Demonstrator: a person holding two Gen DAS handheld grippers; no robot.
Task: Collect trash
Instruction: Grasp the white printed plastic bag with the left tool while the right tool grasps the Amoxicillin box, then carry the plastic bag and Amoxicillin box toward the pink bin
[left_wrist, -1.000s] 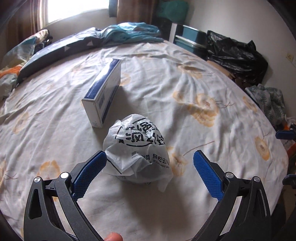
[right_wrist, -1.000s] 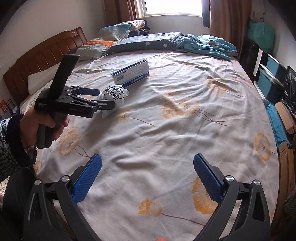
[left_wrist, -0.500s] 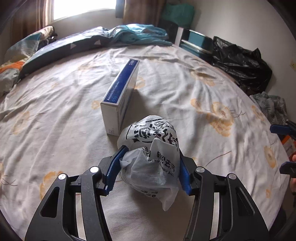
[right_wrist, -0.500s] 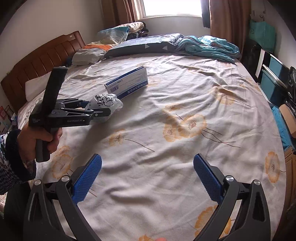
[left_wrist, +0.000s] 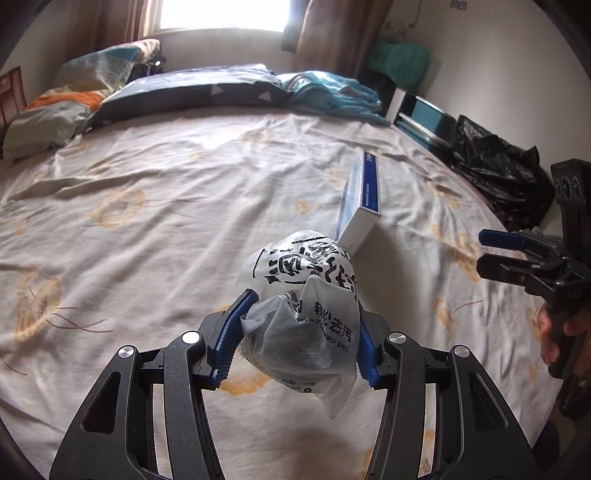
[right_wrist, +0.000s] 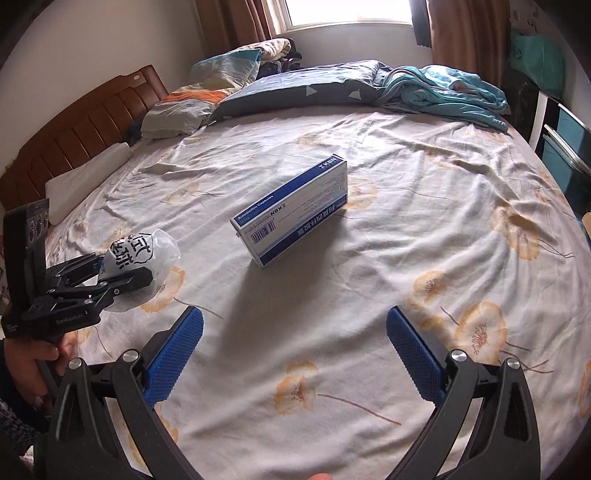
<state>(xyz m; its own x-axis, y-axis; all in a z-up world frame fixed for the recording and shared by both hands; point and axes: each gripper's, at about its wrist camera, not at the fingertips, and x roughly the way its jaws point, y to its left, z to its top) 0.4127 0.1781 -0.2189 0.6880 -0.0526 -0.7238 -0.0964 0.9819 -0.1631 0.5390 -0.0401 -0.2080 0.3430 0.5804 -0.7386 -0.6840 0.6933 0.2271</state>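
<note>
My left gripper (left_wrist: 295, 339) is shut on a crumpled white plastic bag (left_wrist: 310, 295) with black print and holds it above the bed. The bag also shows in the right wrist view (right_wrist: 144, 254), at the left, in the left gripper (right_wrist: 122, 277). A blue and white medicine box (right_wrist: 295, 210) stands on its long edge in the middle of the bed, and shows just behind the bag in the left wrist view (left_wrist: 360, 206). My right gripper (right_wrist: 295, 350) is open and empty, above the sheet in front of the box. It shows at the right edge of the left wrist view (left_wrist: 495, 254).
The bed has a cream floral sheet (right_wrist: 406, 258). Pillows (right_wrist: 295, 92), a teal blanket (right_wrist: 450, 92) and a wooden headboard (right_wrist: 81, 129) lie at its far and left sides. A black trash bag (left_wrist: 498, 170) and teal storage boxes (left_wrist: 424, 118) stand beside the bed.
My left gripper closed on the plastic bag and lifted it off the sheet, swinging left. My right gripper moved closer to the medicine box.
</note>
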